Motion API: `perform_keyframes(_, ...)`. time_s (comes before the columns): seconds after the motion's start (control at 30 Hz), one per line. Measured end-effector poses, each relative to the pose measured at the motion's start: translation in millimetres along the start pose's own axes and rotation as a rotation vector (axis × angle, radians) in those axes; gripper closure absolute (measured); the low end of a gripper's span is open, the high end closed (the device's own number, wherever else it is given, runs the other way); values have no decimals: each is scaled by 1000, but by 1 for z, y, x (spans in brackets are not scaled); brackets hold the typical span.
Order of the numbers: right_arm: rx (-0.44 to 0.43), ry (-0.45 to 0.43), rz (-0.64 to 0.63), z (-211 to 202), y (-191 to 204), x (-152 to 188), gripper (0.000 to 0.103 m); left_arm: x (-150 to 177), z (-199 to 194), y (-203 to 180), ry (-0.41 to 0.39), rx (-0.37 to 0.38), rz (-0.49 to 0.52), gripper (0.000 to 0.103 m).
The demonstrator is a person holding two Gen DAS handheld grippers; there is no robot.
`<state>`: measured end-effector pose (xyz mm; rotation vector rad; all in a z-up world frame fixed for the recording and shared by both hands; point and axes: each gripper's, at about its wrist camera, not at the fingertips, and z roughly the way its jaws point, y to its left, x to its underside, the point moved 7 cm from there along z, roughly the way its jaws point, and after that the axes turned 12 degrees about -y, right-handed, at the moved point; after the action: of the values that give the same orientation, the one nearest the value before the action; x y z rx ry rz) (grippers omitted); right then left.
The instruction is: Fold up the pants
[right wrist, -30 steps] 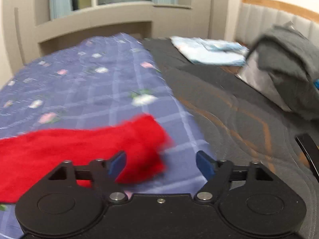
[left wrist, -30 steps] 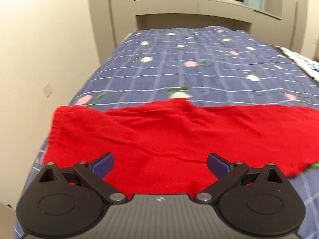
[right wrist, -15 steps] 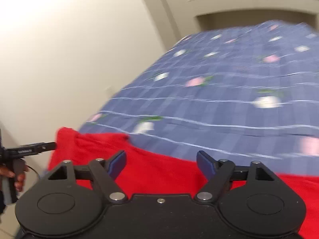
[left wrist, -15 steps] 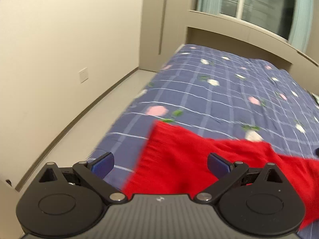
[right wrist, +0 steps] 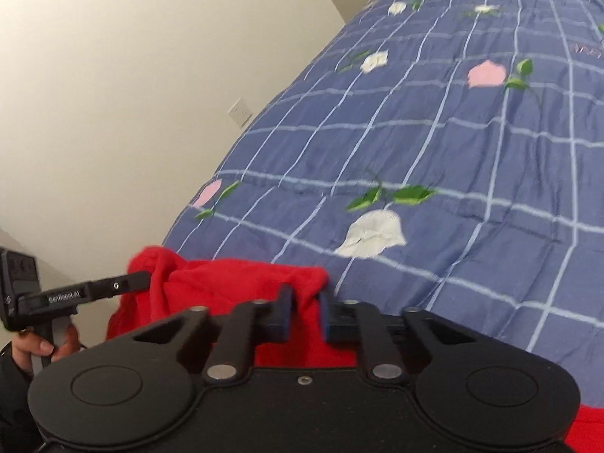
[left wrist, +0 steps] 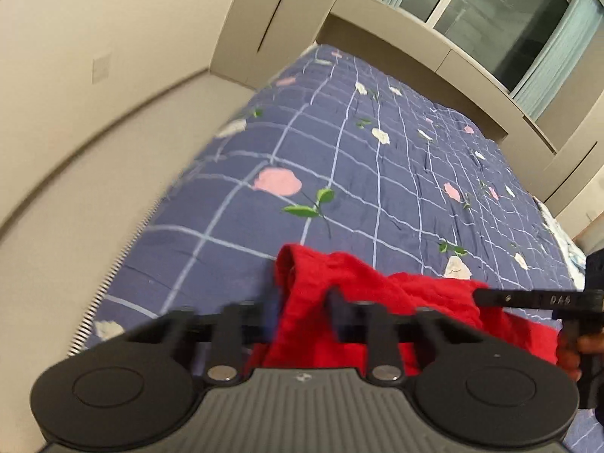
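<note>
- left wrist view: the left gripper [left wrist: 302, 311] points down at the near edge of the bed [left wrist: 377, 173], its jaws closing with red cloth between them.
- the pants [left wrist: 362, 294] are red and bunched at the gripper; a fold of them rises between the two fingers [left wrist: 336, 309], which look pressed on it, though blur softens the tips.
- the rest of the pants runs off to the right along the bed's near edge, lying on the blue checked cover with pink and white flowers.
- at the right edge the right gripper [left wrist: 483, 298] shows from the side, its dark finger reaching onto the red cloth, with a hand [left wrist: 573, 351] partly seen below it.
- a beige wall [left wrist: 94, 37] with a socket plate stands to the left of the bed, and a window [left wrist: 490, 19] is at the far end.
- right wrist view: the right gripper [right wrist: 305, 309] also points down at the bed's edge, jaws closing, with a ridge of the pants [right wrist: 226, 287] pinched between the fingers [right wrist: 281, 313].
- the red cloth humps up just ahead of the tips and spreads left and under the tool; a bit more shows at the lower right corner.
- on the left the left gripper [right wrist: 139, 279] comes in from the side, its finger tip against the red cloth, held by a hand [right wrist: 41, 345] around its grip.
- the bed [right wrist: 453, 132] stretches away up and right, the wall [right wrist: 132, 75] with its socket to the left.
</note>
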<state>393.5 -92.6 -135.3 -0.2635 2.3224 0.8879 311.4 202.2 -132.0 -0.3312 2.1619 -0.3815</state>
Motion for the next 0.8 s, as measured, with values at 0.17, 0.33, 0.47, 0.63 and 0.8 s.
perform_keyframes(0.17,9,-89,-18,-14,0,-11,96,-9,-26,-5,-66,-40,-43,97)
perform_keyframes(0.33,73,-94,-102,1,0,-10,96,-3,-3,-6,-28,-131,34,95)
perform_keyframes(0.47,136,-85,-161,11,-6,-3,71,-6,3,-5,-1,-172,53,73)
perform_keyframes(0.63,159,-127,-170,-15,-16,-5,46,-8,-11,-13,-22,-239,109,16)
perform_keyframes(0.8,207,-190,-223,-77,-26,8,13,-7,-31,-48,-91,-284,221,1)
